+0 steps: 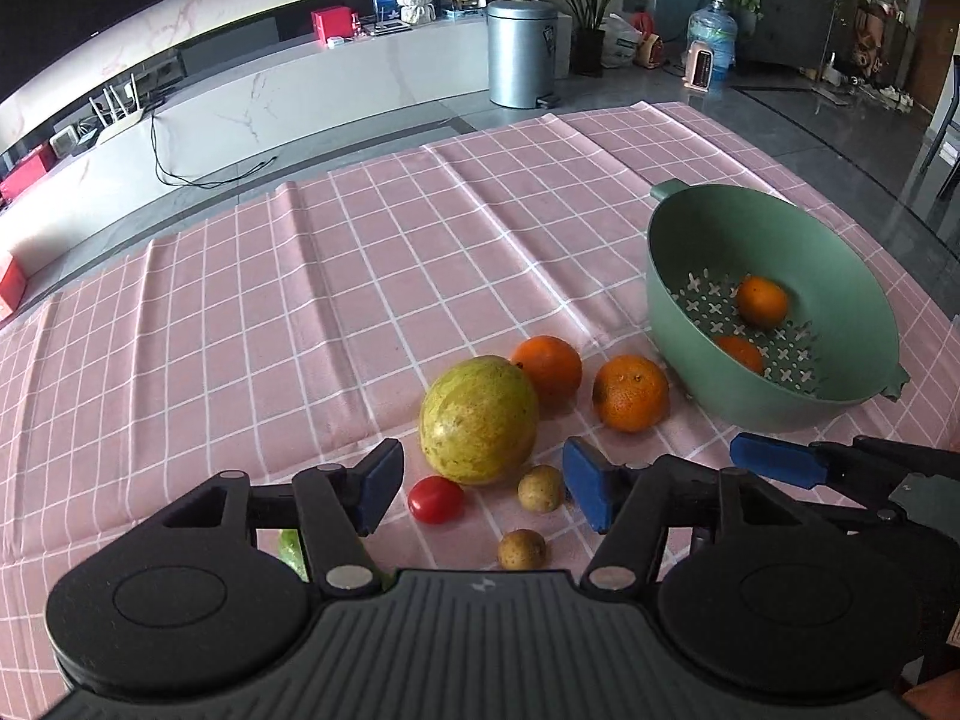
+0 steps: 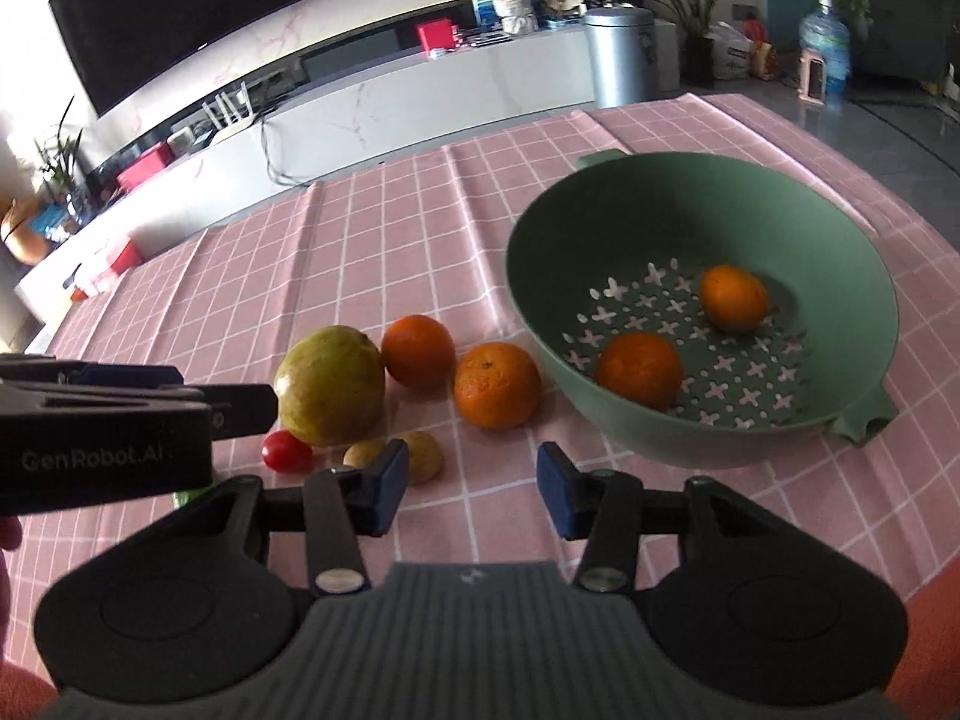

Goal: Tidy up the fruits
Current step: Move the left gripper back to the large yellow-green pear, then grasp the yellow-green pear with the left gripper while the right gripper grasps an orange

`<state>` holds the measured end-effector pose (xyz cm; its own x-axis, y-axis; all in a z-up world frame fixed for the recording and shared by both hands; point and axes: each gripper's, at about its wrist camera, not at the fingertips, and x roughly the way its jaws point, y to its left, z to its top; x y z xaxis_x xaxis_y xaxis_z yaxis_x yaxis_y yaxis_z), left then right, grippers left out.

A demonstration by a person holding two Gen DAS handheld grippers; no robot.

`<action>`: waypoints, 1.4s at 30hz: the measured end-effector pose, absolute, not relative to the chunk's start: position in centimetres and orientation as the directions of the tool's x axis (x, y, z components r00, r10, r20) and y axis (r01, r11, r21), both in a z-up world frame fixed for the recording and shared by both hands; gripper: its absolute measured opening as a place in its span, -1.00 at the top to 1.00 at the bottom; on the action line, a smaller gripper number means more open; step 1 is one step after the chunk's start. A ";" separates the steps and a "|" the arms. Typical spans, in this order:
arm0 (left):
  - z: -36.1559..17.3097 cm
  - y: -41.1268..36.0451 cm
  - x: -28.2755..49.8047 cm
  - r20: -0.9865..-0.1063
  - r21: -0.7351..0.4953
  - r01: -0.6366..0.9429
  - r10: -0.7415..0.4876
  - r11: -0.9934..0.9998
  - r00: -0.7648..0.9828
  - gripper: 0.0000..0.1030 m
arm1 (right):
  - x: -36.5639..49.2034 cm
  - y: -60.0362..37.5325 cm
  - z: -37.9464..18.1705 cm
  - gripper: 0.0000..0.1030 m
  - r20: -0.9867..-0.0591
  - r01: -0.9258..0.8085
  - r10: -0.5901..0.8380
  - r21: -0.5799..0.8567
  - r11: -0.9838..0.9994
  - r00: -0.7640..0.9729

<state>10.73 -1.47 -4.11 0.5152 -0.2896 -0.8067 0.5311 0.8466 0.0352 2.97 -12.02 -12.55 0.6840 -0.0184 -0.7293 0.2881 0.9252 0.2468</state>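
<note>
A green colander bowl (image 1: 678,276) (image 2: 540,222) on the pink checked cloth holds two oranges (image 1: 761,301) (image 2: 639,369). Left of it lie two more oranges (image 1: 630,393) (image 2: 497,384), a large yellow-green fruit (image 1: 478,420) (image 2: 330,384), a cherry tomato (image 1: 435,499) (image 2: 288,451) and two small brown fruits (image 1: 540,488) (image 2: 423,456). My left gripper (image 1: 480,489) is open and empty, hovering just before the tomato and the big fruit. My right gripper (image 2: 471,489) is open and empty, short of the bowl. A green item (image 1: 291,549) peeks from behind the left finger.
The right gripper's blue finger (image 1: 774,459) reaches in beside the bowl in the left wrist view. The left gripper's body (image 2: 120,420) crosses the left of the right wrist view. Beyond the table's far edge are a TV cabinet and a metal bin (image 1: 521,54).
</note>
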 end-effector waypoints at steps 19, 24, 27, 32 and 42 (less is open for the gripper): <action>-8.2 -3.8 16.4 -0.877 0.017 0.564 -0.259 0.826 0.406 -0.55 | 4.9 -13.7 -16.5 0.12 -0.697 0.407 -0.060 0.344 0.846 0.714; -9.5 -4.2 17.2 -0.903 0.013 0.559 -0.231 0.829 0.363 -0.53 | 4.9 -13.9 -17.2 0.12 -0.693 0.407 -0.049 0.364 0.838 0.719; -9.7 -4.2 16.9 -0.902 0.012 0.565 -0.235 0.825 0.362 -0.42 | 4.8 -14.3 -17.2 0.11 -0.677 0.413 -0.057 0.378 0.829 0.734; -9.4 -2.9 17.0 -0.902 -0.006 0.498 -0.220 0.867 0.371 -0.42 | 5.2 -14.1 -17.0 0.06 -0.671 0.425 -0.067 0.386 0.819 0.738; -6.6 -0.6 17.3 -0.884 -0.011 0.409 -0.201 0.912 0.423 -0.42 | 6.6 -12.8 -17.3 0.01 -0.687 0.529 -0.141 0.395 0.751 0.713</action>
